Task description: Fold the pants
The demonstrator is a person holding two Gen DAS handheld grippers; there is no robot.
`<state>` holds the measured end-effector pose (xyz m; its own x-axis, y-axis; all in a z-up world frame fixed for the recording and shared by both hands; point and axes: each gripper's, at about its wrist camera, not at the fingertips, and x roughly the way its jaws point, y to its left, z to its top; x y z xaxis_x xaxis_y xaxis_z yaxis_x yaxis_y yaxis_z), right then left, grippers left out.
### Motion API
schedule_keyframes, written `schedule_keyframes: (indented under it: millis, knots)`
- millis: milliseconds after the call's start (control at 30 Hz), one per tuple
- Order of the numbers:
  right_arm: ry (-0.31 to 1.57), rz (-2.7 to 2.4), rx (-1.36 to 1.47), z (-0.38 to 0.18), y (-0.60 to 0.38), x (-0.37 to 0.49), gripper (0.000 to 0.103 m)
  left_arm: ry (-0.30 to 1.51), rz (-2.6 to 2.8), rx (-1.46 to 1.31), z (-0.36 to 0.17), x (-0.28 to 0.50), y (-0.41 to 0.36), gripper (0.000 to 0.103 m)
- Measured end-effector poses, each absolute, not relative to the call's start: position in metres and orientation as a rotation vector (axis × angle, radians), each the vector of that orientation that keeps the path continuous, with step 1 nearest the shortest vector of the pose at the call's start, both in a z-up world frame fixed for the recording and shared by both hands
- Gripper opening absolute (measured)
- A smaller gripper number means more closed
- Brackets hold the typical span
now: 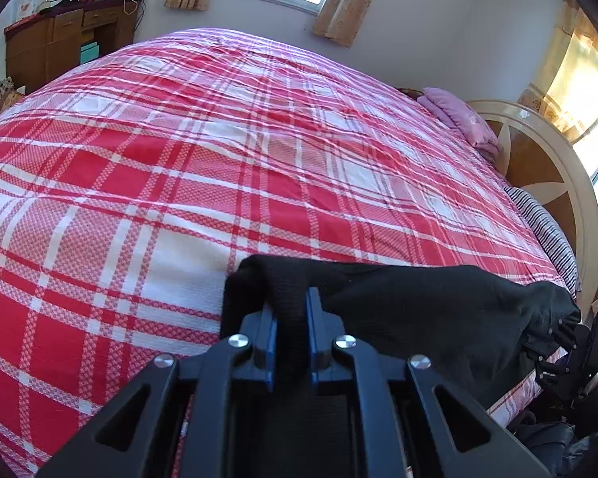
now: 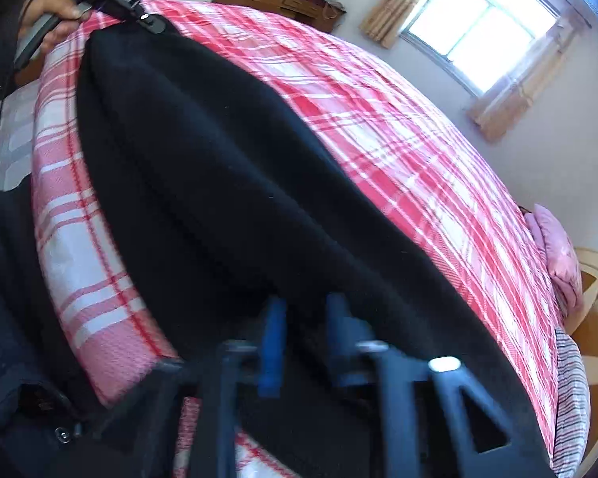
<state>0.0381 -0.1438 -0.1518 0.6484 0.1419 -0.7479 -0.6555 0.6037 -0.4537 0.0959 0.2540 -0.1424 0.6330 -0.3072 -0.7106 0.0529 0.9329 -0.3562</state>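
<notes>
Lying stretched along the near edge of the bed (image 1: 259, 151), the black pants (image 2: 227, 183) showed no fold yet; the left hand-held gripper (image 1: 292, 318) and the right hand-held gripper (image 2: 305, 314) each pinched one end.

Pants (image 2: 227, 183) on bed (image 1: 179, 151) near edge, pillow (image 1: 462, 119) far right

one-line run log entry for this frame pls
stage: grasp | left hand-held gripper: shut on black pants | right hand-held gripper: shut on black pants | pants across near edge of plaid bed cover
</notes>
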Motion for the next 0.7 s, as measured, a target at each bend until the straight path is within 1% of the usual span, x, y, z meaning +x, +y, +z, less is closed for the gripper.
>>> schedule_keyframes:
  millis: [100, 267, 367, 467, 533, 567, 600, 700]
  knots:
    - [0.71, 0.509, -0.819, -0.147, -0.141, 0.028, 0.003, 0.865, -0.215, -0.328, -0.139, 0.096, 0.256, 0.013]
    - [0.696, 0.555, -0.708, -0.11, -0.153, 0.012, 0.003, 0.852, -0.239, -0.363, -0.131, 0.092, 0.264, 0.013]
    - [0.705, 0.597, -0.662, -0.097, -0.157, 0.003, 0.003, 0.853, -0.244, -0.359, -0.128, 0.089, 0.266, 0.013]
    - [0.73, 0.597, -0.683, -0.111, -0.154, 0.002, 0.003, 0.878, -0.232, -0.34, -0.133, 0.091, 0.265, 0.013]
    - [0.774, 0.599, -0.712, -0.131, -0.149, 0.011, 0.003, 0.89, -0.228, -0.353, -0.141, 0.094, 0.267, 0.013]
    - [0.783, 0.595, -0.729, -0.138, -0.145, 0.01, 0.003, 0.896, -0.224, -0.349, -0.143, 0.095, 0.266, 0.014]
    - [0.794, 0.59, -0.747, -0.146, -0.143, 0.009, 0.003, 0.895, -0.218, -0.349, -0.146, 0.096, 0.267, 0.018]
    - [0.813, 0.594, -0.762, -0.156, -0.14, 0.012, 0.003, 0.882, -0.224, -0.376, -0.149, 0.095, 0.271, 0.021]
